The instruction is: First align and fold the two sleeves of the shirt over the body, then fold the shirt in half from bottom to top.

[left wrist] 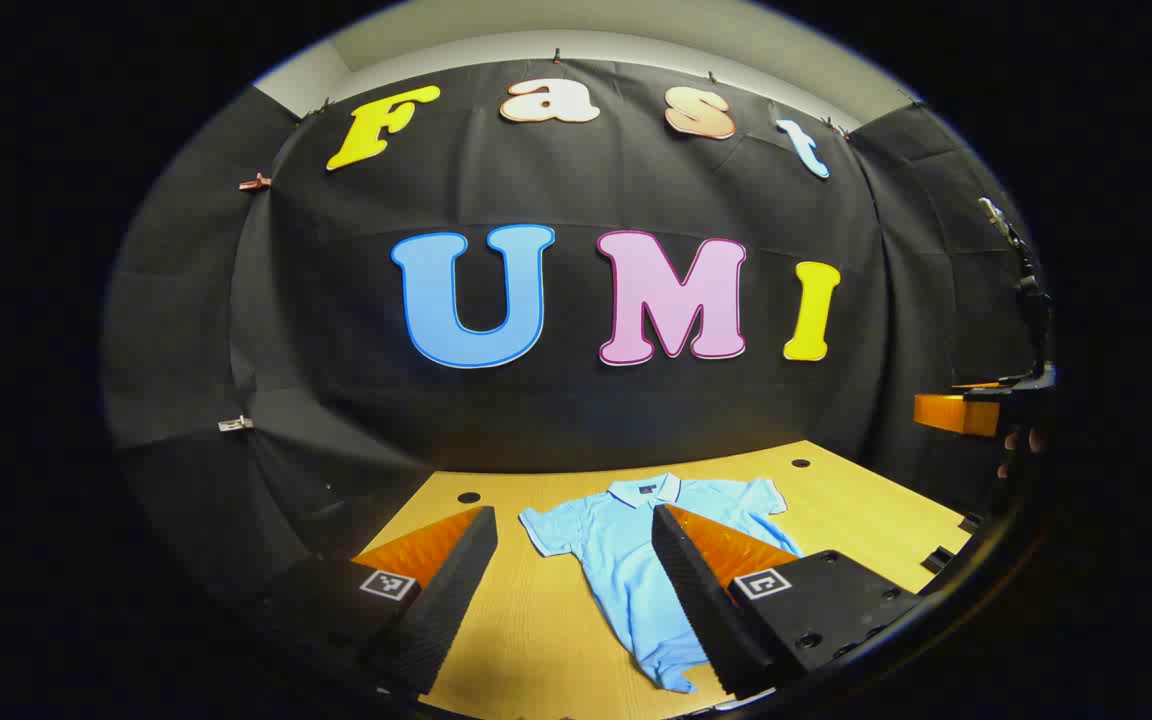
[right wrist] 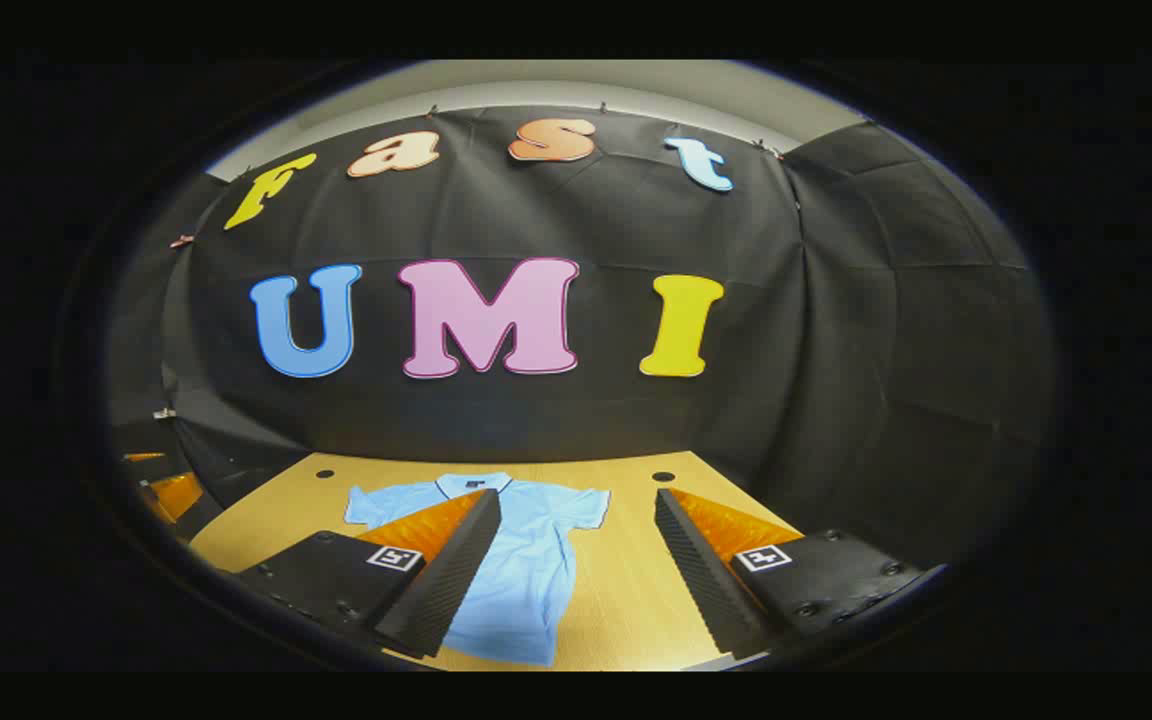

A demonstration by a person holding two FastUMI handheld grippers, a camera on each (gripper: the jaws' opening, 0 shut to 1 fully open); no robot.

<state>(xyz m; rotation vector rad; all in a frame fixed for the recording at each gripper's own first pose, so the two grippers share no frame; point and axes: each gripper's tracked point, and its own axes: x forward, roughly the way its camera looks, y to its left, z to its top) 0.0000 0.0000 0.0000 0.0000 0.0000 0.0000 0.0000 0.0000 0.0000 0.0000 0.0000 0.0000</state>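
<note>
Your left gripper [left wrist: 574, 530] hangs above the table [left wrist: 536, 620] with its jaws wide apart and nothing between them; your right gripper [right wrist: 576, 520] likewise. Your shirt [right wrist: 521, 560] lies flat, sleeves spread, collar toward the wall.

both grippers raised, jaws wide

in the left gripper view, the left gripper [left wrist: 574, 560] sits with its two fingers spread well apart, gripping nothing. at the far right edge of that view, the other gripper [left wrist: 976, 408] shows farther off, with fingertips of the hand [left wrist: 1021, 448] that holds it just visible. in the right gripper view, the right gripper [right wrist: 576, 555] likewise has its jaws parted wide and empty.
</note>
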